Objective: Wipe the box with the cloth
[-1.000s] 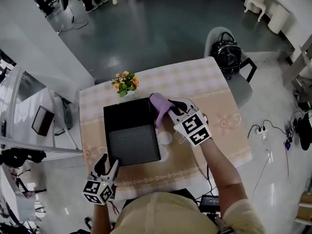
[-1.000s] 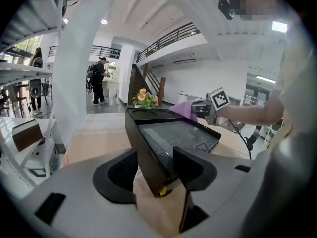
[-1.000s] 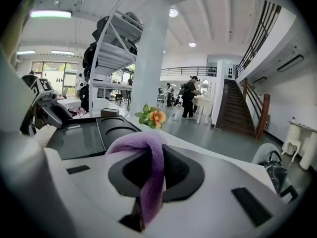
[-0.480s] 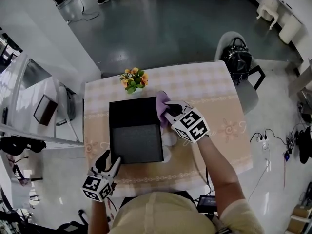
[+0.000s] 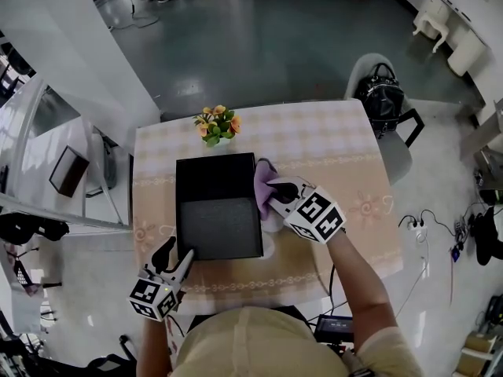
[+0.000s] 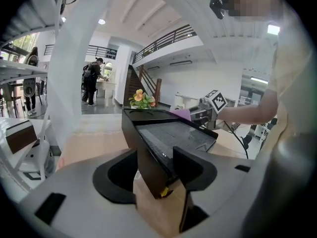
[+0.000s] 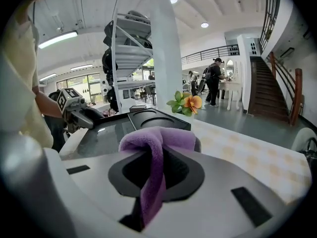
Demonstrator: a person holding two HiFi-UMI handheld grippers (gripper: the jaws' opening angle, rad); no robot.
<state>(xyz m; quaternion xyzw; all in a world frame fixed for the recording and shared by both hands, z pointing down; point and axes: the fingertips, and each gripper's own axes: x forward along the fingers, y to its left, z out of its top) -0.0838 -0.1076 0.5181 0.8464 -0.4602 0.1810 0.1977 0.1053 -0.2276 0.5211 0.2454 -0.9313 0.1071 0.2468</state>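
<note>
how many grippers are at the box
2. The left gripper clamps the box at its near left corner; the right gripper holds the purple cloth against its right side.

The table (image 5: 330, 144) bore a black box (image 5: 218, 210), a flower pot (image 5: 218, 126) and, seemingly, something white (image 5: 269, 247) beside the box

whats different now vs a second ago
The right claw, shut on the purple cloth, slid the cloth along the right side of the black box, from the far corner toward the person. Nothing was taken hold of or let go. The left claw stayed clamped on the near left corner, and the box kept its place.
</note>
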